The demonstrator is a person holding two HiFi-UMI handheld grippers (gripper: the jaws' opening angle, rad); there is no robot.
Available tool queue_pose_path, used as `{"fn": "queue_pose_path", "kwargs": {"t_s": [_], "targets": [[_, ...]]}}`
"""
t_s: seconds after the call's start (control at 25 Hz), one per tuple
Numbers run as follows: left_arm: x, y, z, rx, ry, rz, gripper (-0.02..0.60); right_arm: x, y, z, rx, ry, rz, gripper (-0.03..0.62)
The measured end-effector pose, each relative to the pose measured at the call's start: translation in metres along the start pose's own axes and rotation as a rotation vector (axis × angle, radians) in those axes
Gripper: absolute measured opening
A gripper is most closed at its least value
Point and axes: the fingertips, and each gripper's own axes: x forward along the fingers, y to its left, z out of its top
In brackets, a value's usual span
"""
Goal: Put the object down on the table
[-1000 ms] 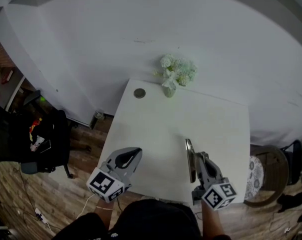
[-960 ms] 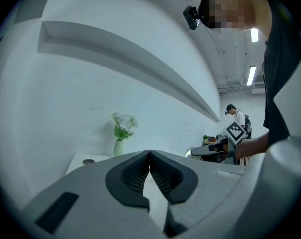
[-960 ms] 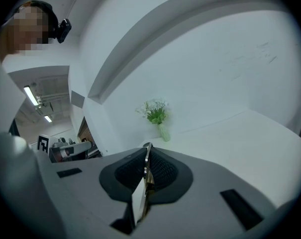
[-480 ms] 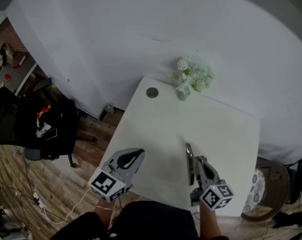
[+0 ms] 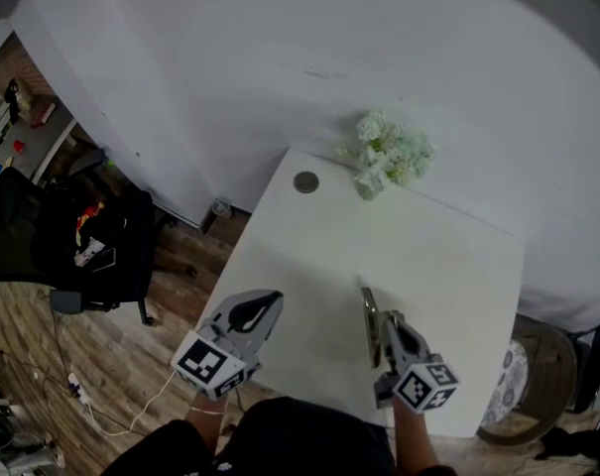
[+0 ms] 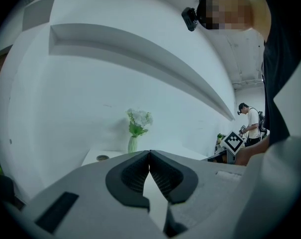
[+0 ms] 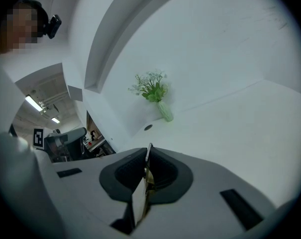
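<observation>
- My right claw (image 5: 385,322) is clamped on the thin flat object (image 5: 369,308), held on edge over the worktop (image 5: 448,256).
- I'd lower it to the bare patch under the claw, tip it flat, then part the jaws.
- My left claw (image 5: 263,305) is closed and empty.
- Count: two claws, one object, one vase (image 5: 369,184) and one disc (image 5: 305,181), both well ahead.
</observation>
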Motion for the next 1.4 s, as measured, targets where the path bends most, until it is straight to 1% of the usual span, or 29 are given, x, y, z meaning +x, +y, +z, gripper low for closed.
{"fn": "queue_pose_path", "kwargs": {"t_s": [0.36, 0.6, 1.4], "targets": [[0.007, 0.001, -0.004, -0.003, 0.020, 0.011, -0.002, 0.006, -0.013, -0.011, 0.028, 0.042, 0.012, 0.012], [0.008, -0.001, -0.008, 0.001, 0.038, 0.010, -0.002, 0.008, -0.025, -0.021, 0.046, 0.067, 0.001, 0.012], [0.009, -0.001, -0.011, -0.001, 0.049, 0.000, -0.002, 0.011, -0.041, -0.047, 0.084, 0.120, -0.028, 0.015]]}}
